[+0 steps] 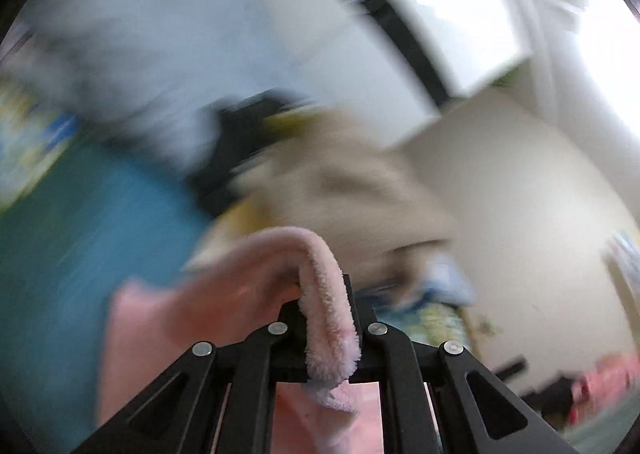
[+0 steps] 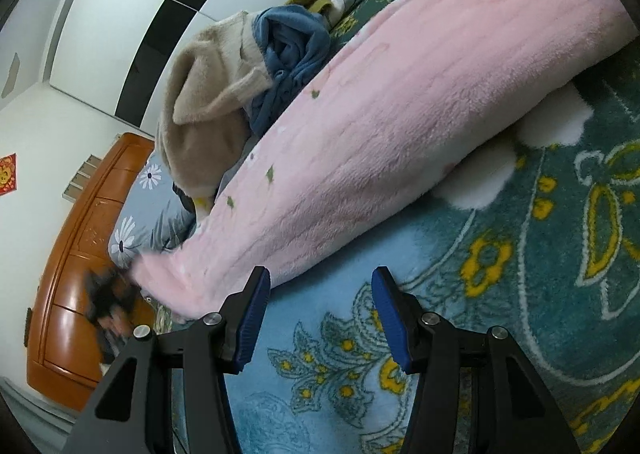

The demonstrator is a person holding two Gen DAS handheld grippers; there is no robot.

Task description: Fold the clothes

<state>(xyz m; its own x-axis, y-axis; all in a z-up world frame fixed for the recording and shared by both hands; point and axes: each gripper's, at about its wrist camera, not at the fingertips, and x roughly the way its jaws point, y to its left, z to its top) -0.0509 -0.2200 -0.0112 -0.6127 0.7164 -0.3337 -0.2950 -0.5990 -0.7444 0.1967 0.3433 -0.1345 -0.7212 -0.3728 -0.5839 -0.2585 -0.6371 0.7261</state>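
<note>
The pink fleece garment with small green specks (image 2: 360,126) lies stretched across the teal floral blanket (image 2: 520,294) on the bed, one fuzzy edge (image 1: 326,314) pinched in the closed left hand-held gripper (image 1: 326,310). The right hand-held gripper (image 2: 318,318) hovers just beside it, blue-padded fingers (image 2: 252,318) spread wide and empty. A beige fleece garment (image 2: 204,94) and a blue one (image 2: 292,54) are heaped beyond.

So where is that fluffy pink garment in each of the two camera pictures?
Left wrist view: the pink garment is bottom centre, a fold pinched in the left tongs.
Right wrist view: it runs diagonally from top right to lower left, above the open right tongs.
Shared landmark: the beige fleece garment lying beyond it.
</note>
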